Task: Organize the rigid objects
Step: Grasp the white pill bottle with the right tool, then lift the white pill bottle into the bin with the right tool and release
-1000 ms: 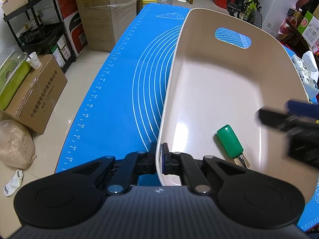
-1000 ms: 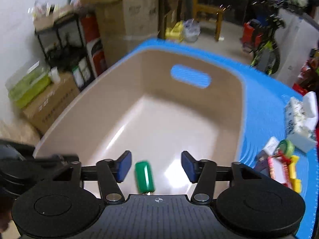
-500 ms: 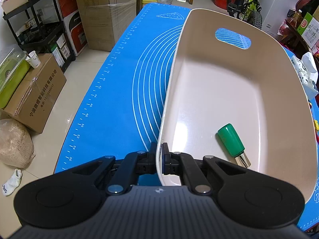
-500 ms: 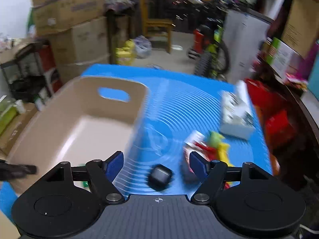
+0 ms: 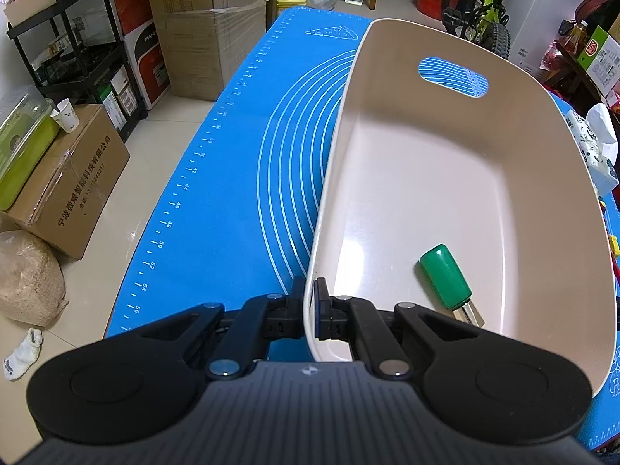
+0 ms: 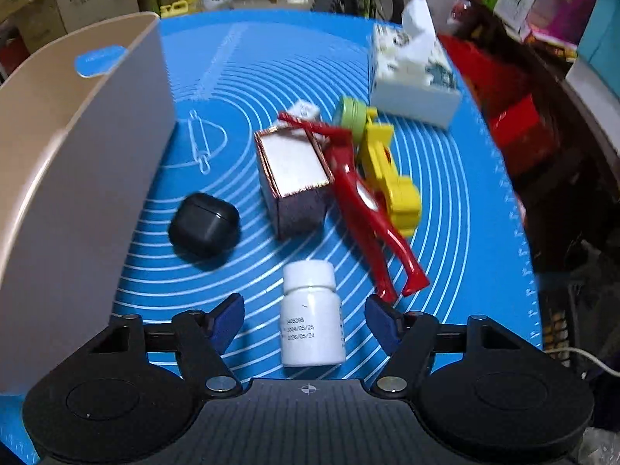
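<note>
since the left gripper [image 5: 310, 312] is clenched on the bin [image 5: 445, 178] rim to steady it, the right gripper [image 6: 305, 319] fingers straddle the white bottle [image 6: 312, 316] on the worktop, closing without touching yet. green tool [image 5: 445, 277] already lies inside the bin.

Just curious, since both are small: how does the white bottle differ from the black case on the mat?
The white bottle is a tall cylinder with a cap; the black case is squat and rounded. The bottle carries printed dates; the case looks plain. The bottle lies between the right tool's open fingers; the case sits beyond. Both rest on the blue mat.
</note>
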`<state>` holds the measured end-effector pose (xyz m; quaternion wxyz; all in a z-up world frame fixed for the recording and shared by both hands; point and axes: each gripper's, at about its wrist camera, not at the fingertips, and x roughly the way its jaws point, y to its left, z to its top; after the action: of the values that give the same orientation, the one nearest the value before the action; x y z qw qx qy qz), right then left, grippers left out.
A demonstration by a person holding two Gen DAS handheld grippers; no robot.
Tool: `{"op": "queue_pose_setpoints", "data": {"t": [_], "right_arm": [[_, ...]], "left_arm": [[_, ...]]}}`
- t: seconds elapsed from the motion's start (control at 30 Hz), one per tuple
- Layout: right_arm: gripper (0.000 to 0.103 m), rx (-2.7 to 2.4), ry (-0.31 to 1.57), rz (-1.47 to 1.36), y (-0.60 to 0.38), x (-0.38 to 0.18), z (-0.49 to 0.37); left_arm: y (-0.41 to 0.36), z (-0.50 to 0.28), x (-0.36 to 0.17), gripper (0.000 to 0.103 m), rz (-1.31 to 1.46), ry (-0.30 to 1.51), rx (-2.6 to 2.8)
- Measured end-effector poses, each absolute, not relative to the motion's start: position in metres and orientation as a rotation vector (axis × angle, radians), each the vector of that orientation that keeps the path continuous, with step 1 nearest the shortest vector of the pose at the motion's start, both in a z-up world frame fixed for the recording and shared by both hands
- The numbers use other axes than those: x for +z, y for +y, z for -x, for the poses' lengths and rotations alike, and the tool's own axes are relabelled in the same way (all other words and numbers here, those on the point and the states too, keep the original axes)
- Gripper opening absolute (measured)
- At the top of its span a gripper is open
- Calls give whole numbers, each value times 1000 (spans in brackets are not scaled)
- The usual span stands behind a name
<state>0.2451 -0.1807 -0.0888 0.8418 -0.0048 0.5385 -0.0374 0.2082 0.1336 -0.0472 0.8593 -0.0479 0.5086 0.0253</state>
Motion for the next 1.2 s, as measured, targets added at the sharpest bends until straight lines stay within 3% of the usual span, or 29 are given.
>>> {"op": "queue_pose_setpoints", "data": {"t": [0.07,0.3,0.53,0.83,1.2], "right_arm": [[68,-75,1147,22,-181,-93,-248],[44,-35,1164,51,-179,-100,-250],[44,-15,1094,49,-176,-77,-241],[44,46,868,4,-159,-11,-231],[44,236,691,5,-87,46,-252]], "left_arm": [[133,-208,-47,6,100,1067,55],[134,-208,-47,6,101,1067,55],[134,-207,-47,6,98,1067,57],[133,-207,-46,7,91,1067,60],[130,-208,-45,7,80,1068,72]]}}
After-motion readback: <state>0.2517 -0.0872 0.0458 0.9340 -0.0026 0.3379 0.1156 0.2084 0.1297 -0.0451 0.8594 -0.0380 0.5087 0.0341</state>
